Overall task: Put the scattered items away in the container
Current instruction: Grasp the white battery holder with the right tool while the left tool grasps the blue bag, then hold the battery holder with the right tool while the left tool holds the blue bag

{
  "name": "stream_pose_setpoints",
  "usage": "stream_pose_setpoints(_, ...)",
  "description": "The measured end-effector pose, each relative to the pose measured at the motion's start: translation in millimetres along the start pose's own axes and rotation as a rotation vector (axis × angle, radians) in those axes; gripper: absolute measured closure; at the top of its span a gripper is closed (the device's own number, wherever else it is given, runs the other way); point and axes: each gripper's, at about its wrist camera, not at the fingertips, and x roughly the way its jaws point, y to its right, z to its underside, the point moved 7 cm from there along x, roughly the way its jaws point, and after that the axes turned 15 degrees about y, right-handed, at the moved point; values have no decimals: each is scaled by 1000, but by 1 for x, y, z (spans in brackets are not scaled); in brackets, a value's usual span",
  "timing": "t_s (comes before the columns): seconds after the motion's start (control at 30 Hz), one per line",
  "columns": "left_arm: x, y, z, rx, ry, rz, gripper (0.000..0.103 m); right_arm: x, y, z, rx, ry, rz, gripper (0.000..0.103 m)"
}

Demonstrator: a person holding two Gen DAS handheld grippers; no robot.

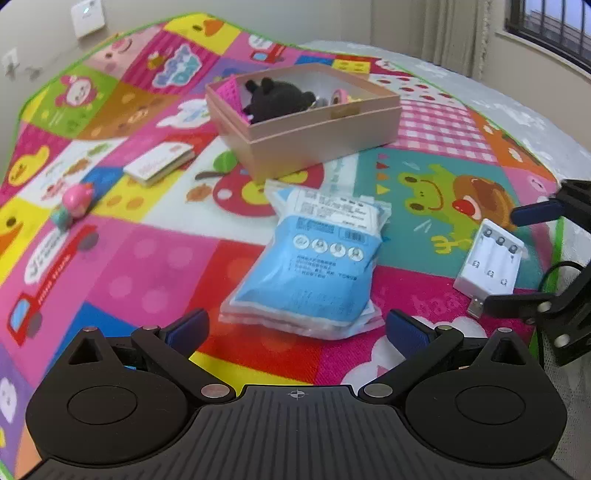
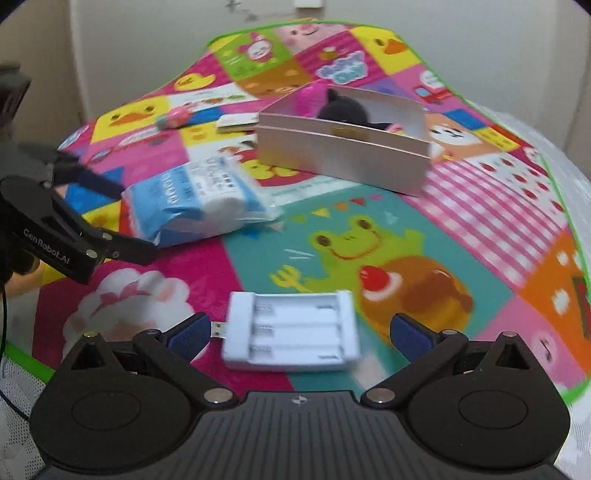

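Observation:
A pink open box (image 1: 317, 131) (image 2: 343, 151) sits on a colourful play mat and holds a black plush toy (image 1: 277, 98) (image 2: 341, 107) and small items. A blue and white soft packet (image 1: 314, 266) (image 2: 199, 201) lies in front of my open left gripper (image 1: 297, 328), between its spread fingers. A white battery charger (image 1: 489, 262) (image 2: 293, 330) with a USB plug lies between the fingers of my open right gripper (image 2: 299, 330). A small white booklet (image 1: 159, 162) (image 2: 236, 123) and a pink figurine (image 1: 74, 205) (image 2: 175, 116) lie further left on the mat.
The play mat (image 1: 155, 266) covers a bed with a white quilt (image 1: 498, 96). A wall runs along the far side, with a window (image 1: 554, 26) at the right. The right gripper shows at the right edge of the left wrist view (image 1: 524, 258); the left gripper shows at the left of the right wrist view (image 2: 122, 221).

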Motion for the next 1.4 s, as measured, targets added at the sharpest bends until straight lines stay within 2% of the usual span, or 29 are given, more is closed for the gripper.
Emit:
stream_pose_setpoints(0.1,2,6,-2,23,-2,24,0,2,-7,2,-43,-9,-13,0)
stream_pose_setpoints(0.2,10,9,-3,18,-16,10,0,2,-14,3,-89,-11,-2,2)
stream_pose_setpoints(0.23,12,8,-4,9,-23,6,0,3,-15,4,-97,-16,-1,10)
stream_pose_setpoints(0.27,13,7,-4,3,-25,3,0,4,-16,4,-100,-25,-8,12)
stream_pose_setpoints(0.37,15,6,-9,5,-10,-1,0,1,-18,4,-101,-24,-12,12)
stream_pose_setpoints(0.5,25,8,-15,59,16,-30,0,-3,-20,7,-115,-31,-11,12)
stream_pose_setpoints(0.63,39,12,-15,96,15,-20,0,-4,-21,9,-107,-39,-7,11)
stream_pose_setpoints(0.77,41,15,-10,34,-10,1,0,-6,-20,10,-116,-39,9,6)
stream_pose_setpoints(0.83,44,15,-1,-19,-44,-15,0,-6,-20,12,-117,-38,13,5)
stream_pose_setpoints(0.93,45,10,3,-104,-30,-34,0,-4,-16,14,-91,-45,16,3)
stream_pose_setpoints(1.1,48,9,4,-132,-29,-42,0,0,-13,17,-47,-57,20,0)
stream_pose_setpoints(1.4,46,11,7,-107,7,-50,0,-1,-15,17,-77,-32,27,0)
